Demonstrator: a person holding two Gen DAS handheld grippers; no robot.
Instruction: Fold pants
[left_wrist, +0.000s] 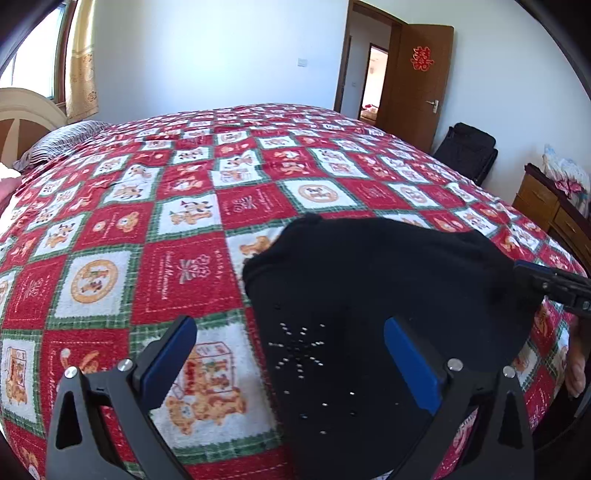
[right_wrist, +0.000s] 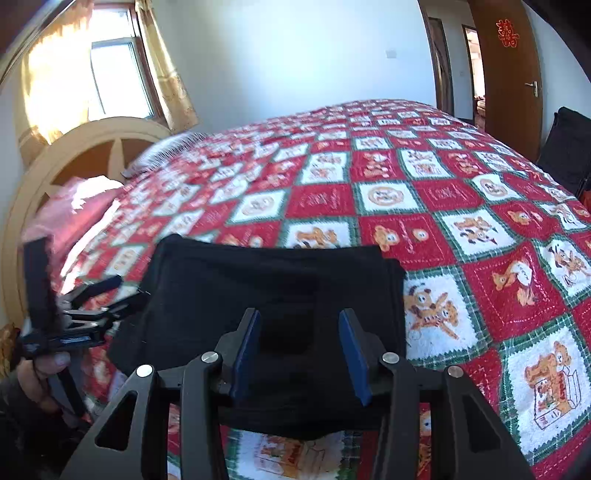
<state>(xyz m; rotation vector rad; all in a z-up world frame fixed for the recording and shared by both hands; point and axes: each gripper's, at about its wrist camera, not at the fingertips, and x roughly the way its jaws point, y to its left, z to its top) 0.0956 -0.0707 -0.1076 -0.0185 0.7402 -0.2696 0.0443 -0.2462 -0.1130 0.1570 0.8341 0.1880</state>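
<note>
Two fisheye views look down along hand-held grippers over a bed (left_wrist: 110, 229) covered with a red, white and green checked blanket printed with cartoon animals. The black pants (left_wrist: 369, 295), folded into a compact bundle, lie on the blanket near the bed's closest edge. A small starburst pattern of shiny studs (left_wrist: 299, 350) shows on the fabric in the left wrist view.

The left gripper (left_wrist: 290, 354) is released, its blue-padded fingers spread wide. One finger stands over the bare blanket beside the pants and the other over the black cloth, so the left edge of the bundle sits between them without being pinched.

The right gripper (right_wrist: 301, 350) hangs over the middle of the folded pants in its own view. Its two blue pads stand partly apart with black cloth showing in the gap; the pads do not press together on any fold, so it reads as released rather than grasping. In the left wrist view this gripper enters from the right edge, at the far side of the bundle.

A person's hand (right_wrist: 40, 373) holding the left gripper appears at the left edge of the right wrist view.

Beyond the bed are a curved wooden headboard (right_wrist: 74, 147), a sunlit window with yellow curtains (right_wrist: 122, 66), a pale wall, and an open brown door (left_wrist: 421, 81) bearing a red paper ornament.
</note>
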